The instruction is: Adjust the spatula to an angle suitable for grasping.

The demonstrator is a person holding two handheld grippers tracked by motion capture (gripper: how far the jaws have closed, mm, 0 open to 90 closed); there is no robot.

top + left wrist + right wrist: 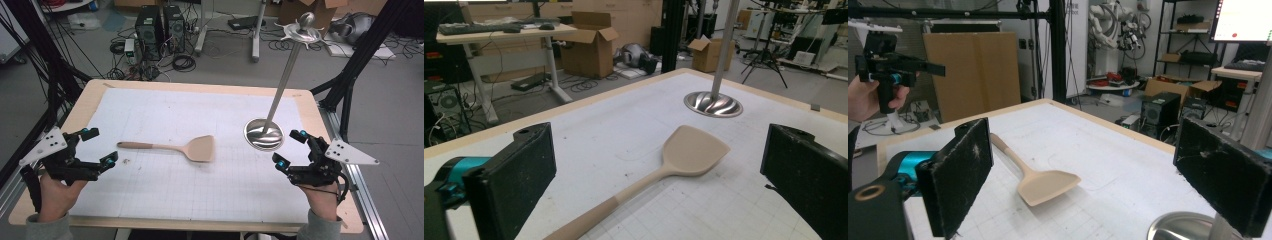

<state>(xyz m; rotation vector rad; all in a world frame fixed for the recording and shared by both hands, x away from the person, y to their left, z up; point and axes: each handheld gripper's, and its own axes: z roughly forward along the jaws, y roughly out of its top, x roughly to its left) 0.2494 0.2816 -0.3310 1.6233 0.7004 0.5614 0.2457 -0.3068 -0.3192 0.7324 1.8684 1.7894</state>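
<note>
A beige spatula [175, 147] lies flat on the white gridded mat [200, 185] that covers the wooden table [95, 87]. Its handle points left and its broad blade points right, roughly at the middle of the mat. In the left gripper view the spatula [659, 172] runs from the near edge up toward the far right, blade farthest away.

The left gripper [97, 147] hovers at the near left of the table, held in the person's left hand [57, 192]. Its jaws stand wide apart with nothing between them, and it sits well apart from the handle end of the spatula.

The right gripper [290, 149] hovers at the near right, held in the person's right hand [320, 197]. Its jaws are also spread wide and empty. In the right gripper view the spatula [1038, 177] lies between the two black jaws farther off on the mat, untouched.

Just beyond the right gripper stands a metal stand [280, 95] with a round, shiny base [263, 134] resting on the mat to the right of the spatula's blade. Its slim pole leans up and to the far right.
</note>
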